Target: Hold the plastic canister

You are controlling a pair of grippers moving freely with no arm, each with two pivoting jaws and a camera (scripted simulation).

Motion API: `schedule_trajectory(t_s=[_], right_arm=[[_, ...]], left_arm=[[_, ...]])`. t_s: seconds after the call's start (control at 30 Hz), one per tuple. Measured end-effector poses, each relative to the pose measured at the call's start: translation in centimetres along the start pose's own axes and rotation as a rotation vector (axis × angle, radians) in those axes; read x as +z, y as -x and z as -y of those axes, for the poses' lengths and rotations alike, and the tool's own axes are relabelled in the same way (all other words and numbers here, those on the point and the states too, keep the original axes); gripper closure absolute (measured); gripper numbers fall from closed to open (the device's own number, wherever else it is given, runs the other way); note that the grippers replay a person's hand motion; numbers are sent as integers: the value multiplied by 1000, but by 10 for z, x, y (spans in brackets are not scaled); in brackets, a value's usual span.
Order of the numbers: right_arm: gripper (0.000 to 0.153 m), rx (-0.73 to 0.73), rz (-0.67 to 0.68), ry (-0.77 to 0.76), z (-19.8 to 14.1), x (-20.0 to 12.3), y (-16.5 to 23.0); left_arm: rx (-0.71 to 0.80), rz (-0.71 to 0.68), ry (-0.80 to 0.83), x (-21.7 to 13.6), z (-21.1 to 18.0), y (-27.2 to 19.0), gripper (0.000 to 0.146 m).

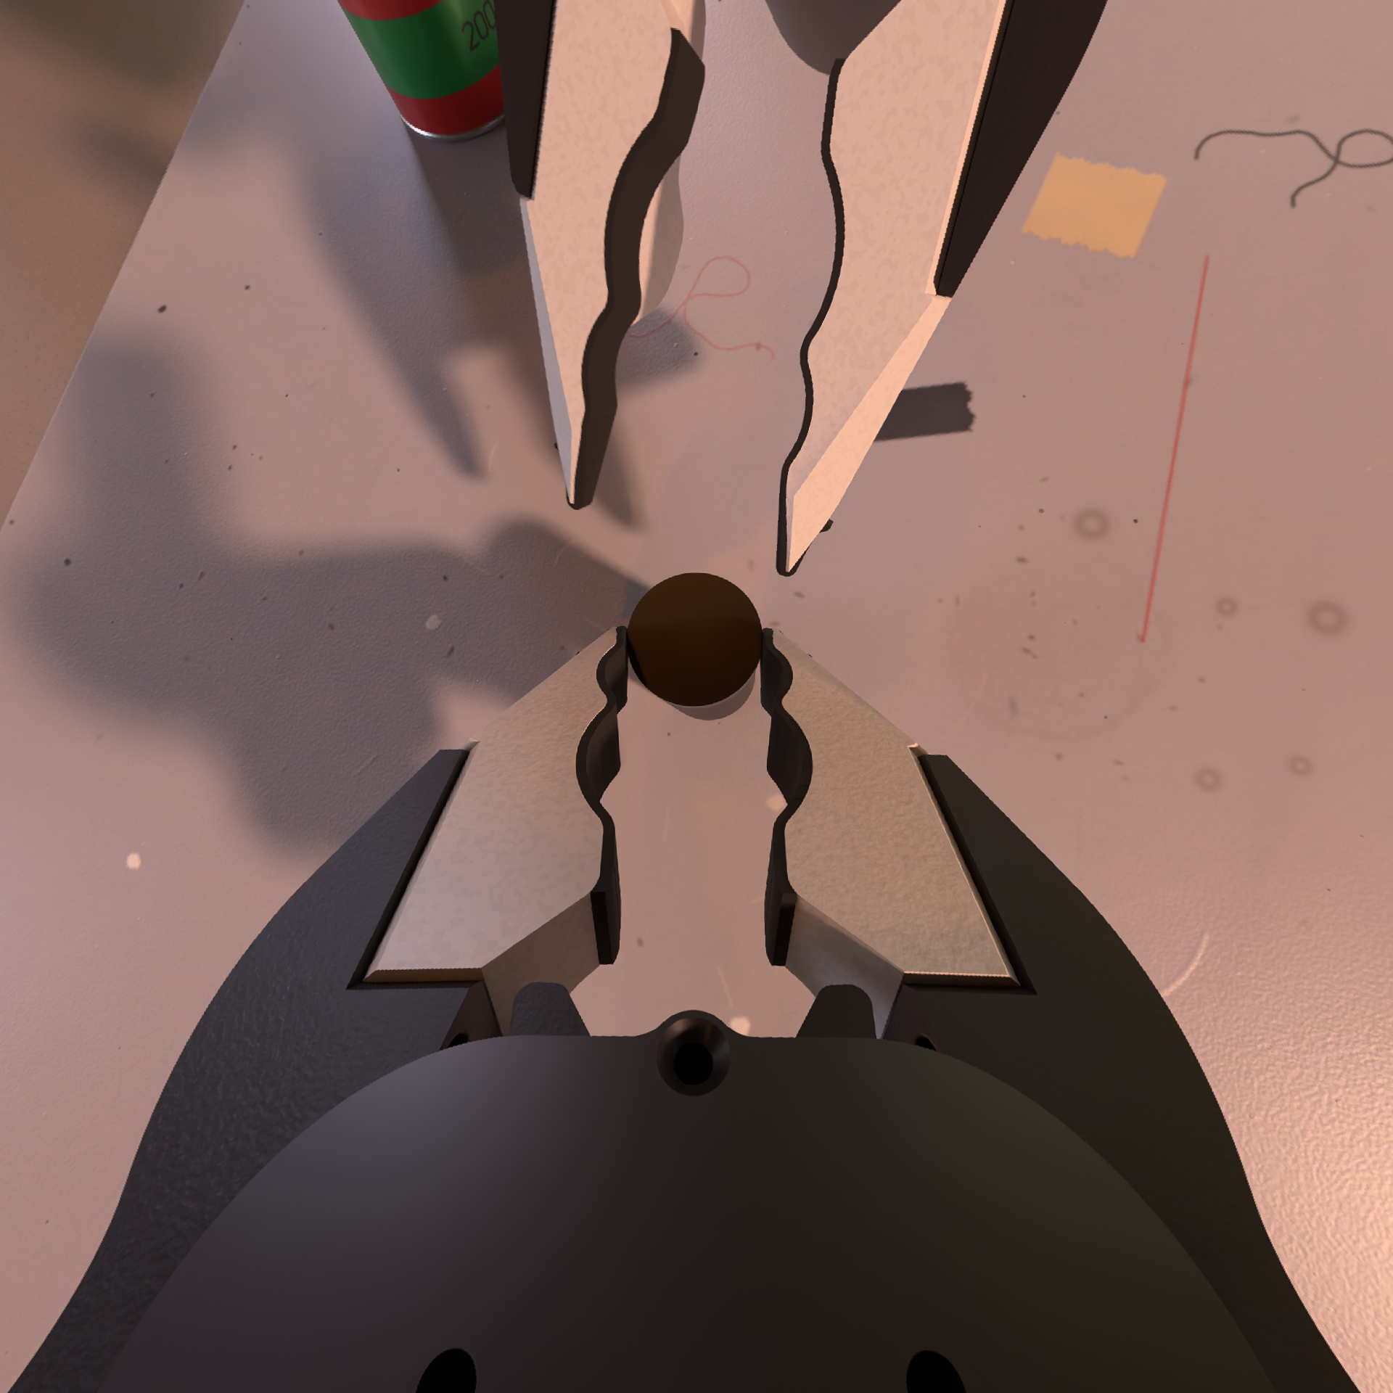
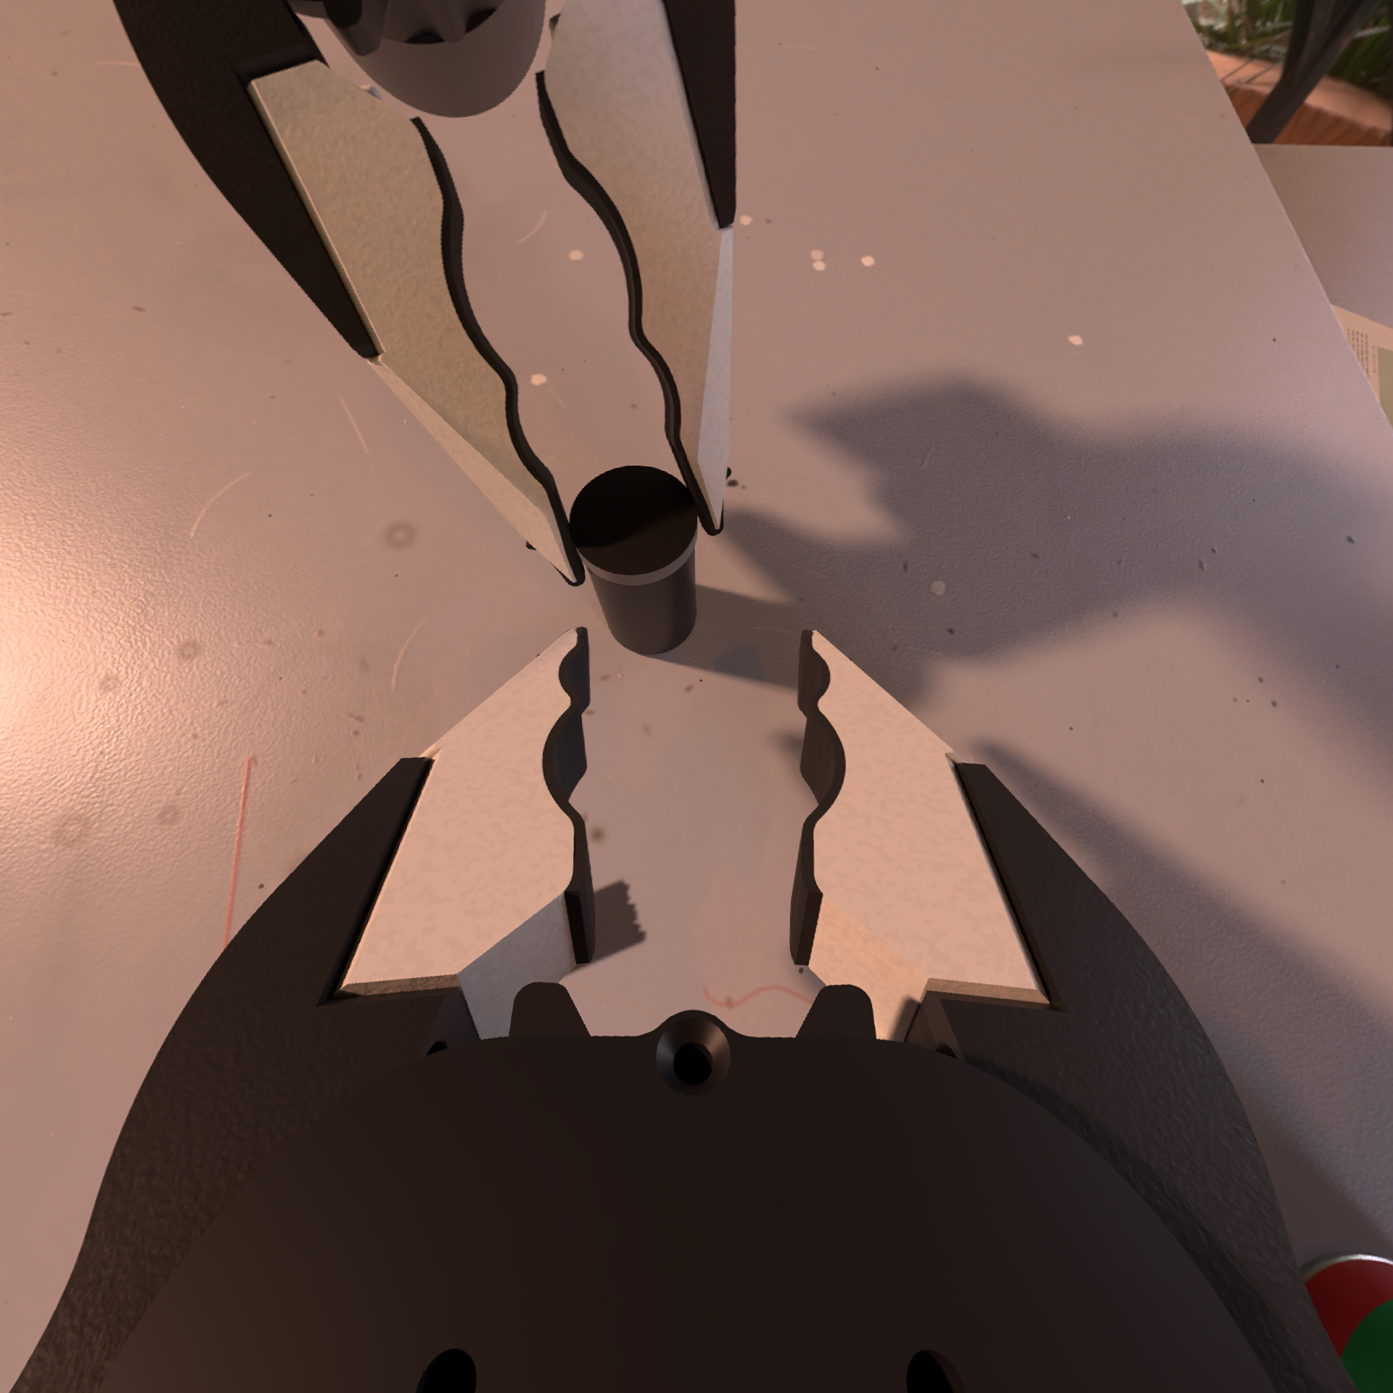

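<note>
The canister (image 1: 694,639) stands upright on the tabletop (image 1: 1131,980) with the left gripper (image 1: 694,641) closed around its cap, so it should squeeze evenly while the right gripper (image 2: 693,644) waits wide

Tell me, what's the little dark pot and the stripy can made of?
The canister looks like matte dark plastic: dull, no glints, with a pale ring under its cap. The red-and-green can seems metal, judging by its shiny silvery bottom rim.
</note>
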State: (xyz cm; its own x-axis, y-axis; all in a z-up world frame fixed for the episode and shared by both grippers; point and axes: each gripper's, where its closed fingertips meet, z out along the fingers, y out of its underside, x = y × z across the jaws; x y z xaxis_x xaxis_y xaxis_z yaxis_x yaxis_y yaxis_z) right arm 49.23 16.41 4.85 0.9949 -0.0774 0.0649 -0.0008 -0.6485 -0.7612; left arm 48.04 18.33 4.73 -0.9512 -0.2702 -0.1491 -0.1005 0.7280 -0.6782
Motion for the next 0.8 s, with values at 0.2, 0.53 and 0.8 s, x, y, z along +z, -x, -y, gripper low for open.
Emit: schedule_trajectory(t_s=[0.2, 0.53, 0.8], right_arm=[[88, -7, -20, -11, 0, 0, -5], [79, -82, 28, -51, 3, 2, -4], [80, -84, 140, -19, 1, 5, 12]], left_arm=[[1, 0, -1, 0, 0, 0, 111], [21, -19, 16, 0, 0, -4, 111], [56, -49, 25, -1, 1, -11, 111]])
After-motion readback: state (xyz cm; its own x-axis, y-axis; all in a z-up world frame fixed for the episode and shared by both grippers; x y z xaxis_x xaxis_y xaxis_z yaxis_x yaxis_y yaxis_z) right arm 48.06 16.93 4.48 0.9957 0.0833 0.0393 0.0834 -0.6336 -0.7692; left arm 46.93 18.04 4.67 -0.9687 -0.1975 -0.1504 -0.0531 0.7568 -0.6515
